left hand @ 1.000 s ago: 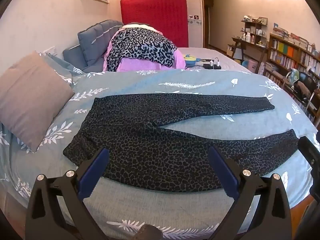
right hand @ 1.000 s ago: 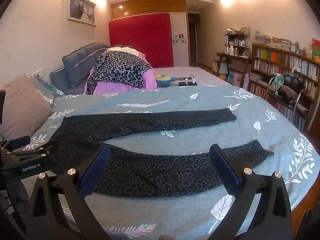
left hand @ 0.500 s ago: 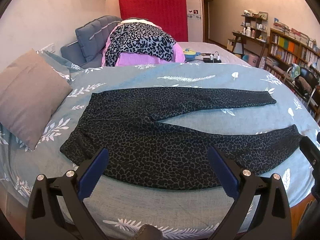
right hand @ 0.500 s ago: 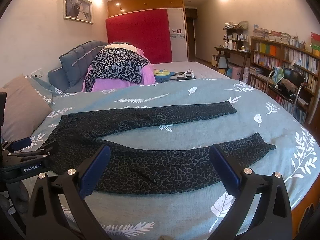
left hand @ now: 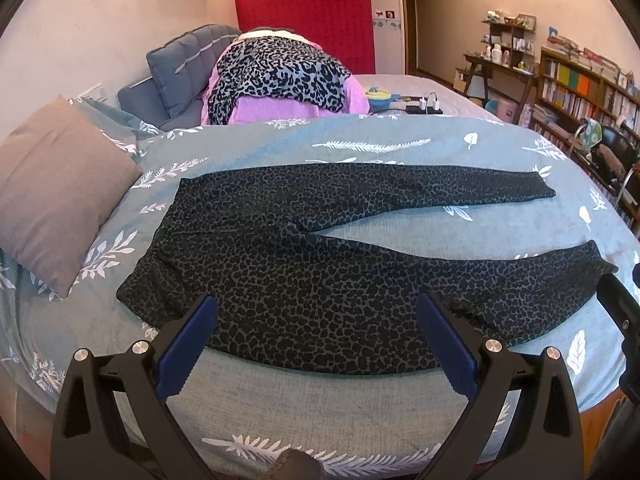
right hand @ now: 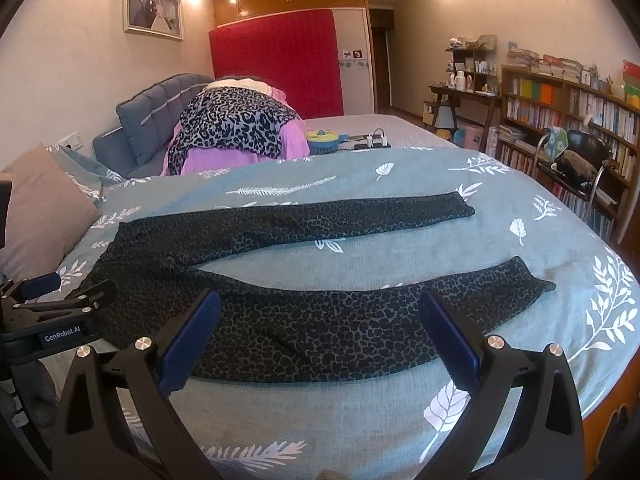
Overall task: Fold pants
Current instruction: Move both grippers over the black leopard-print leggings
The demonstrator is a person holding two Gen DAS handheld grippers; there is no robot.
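Nearest the leopard-print leggings [left hand: 320,264], the left gripper [left hand: 316,340] and the right gripper [right hand: 320,332] hovered with jaws spread wide, holding nothing. The leggings lay flat on the leaf-patterned duvet [left hand: 400,148], legs splayed apart. Thin, limp, stretchy fabric: best pinched at the near leg's hem and the waistband edge.

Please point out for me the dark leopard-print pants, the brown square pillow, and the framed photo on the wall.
dark leopard-print pants [left hand: 304,276], left wrist view, on the hip area.
brown square pillow [left hand: 56,188], left wrist view, on the middle of its face.
framed photo on the wall [right hand: 154,8], right wrist view, on the picture inside the frame.
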